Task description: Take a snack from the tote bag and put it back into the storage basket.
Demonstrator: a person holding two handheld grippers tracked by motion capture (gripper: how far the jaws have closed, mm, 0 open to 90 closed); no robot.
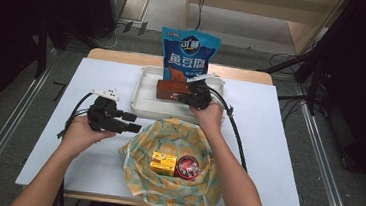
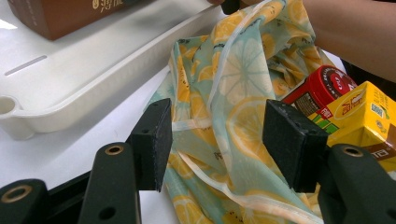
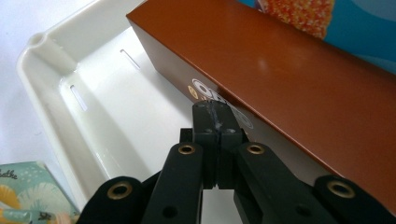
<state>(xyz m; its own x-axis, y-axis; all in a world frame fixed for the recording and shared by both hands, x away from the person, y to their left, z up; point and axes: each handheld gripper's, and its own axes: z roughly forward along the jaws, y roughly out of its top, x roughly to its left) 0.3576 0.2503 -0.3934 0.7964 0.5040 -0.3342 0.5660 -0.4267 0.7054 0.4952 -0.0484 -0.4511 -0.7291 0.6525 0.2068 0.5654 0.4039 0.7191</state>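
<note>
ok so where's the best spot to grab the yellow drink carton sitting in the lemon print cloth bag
Probably the yellow drink carton is best taken across its two flat side faces near the top, coming from above through the open mouth of the lemon print cloth bag. The red-lidded round tin sits close on one side, so pinch across the faces clear of it.

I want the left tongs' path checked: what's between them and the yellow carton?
In the left gripper view, the lemon-print bag's cloth lies between the open left tongs and the yellow carton.
</note>
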